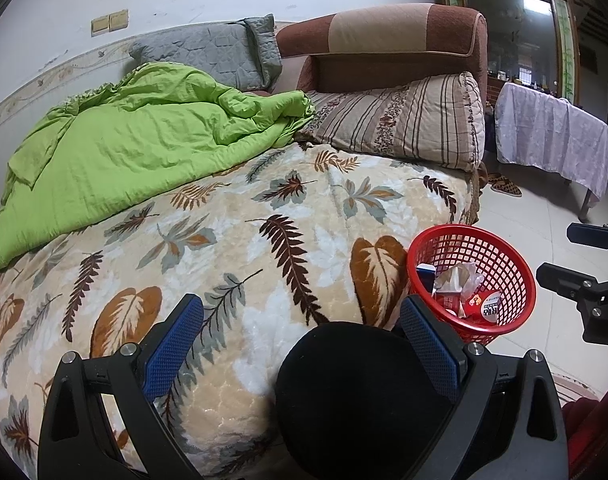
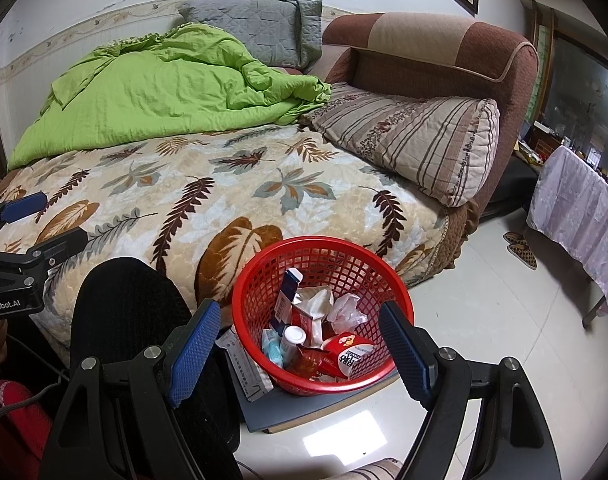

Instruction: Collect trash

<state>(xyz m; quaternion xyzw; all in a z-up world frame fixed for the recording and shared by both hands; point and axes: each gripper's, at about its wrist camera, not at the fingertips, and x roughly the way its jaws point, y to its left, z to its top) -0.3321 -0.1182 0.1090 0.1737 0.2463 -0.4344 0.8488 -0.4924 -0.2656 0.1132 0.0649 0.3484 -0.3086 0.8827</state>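
A red mesh basket (image 2: 323,264) stands on a grey board on the floor beside the bed; it also shows in the left wrist view (image 1: 471,248). It holds several pieces of trash: a blue-white box (image 2: 288,292), crumpled wrappers (image 2: 343,308), a small white bottle (image 2: 294,338) and a red cup lid (image 2: 349,354). A white box (image 2: 246,364) lies outside it on the board. My right gripper (image 2: 300,344) is open and empty, over the basket. My left gripper (image 1: 300,340) is open and empty, over the bed edge and a black-clad knee (image 1: 343,392).
The bed has a leaf-print blanket (image 1: 224,240), a green quilt (image 1: 124,140), a striped pillow (image 1: 403,120) and a grey pillow (image 1: 224,52). A brown sofa arm (image 2: 443,48) stands behind. A cloth-covered table (image 2: 579,216) and slippers (image 2: 521,248) are on the right.
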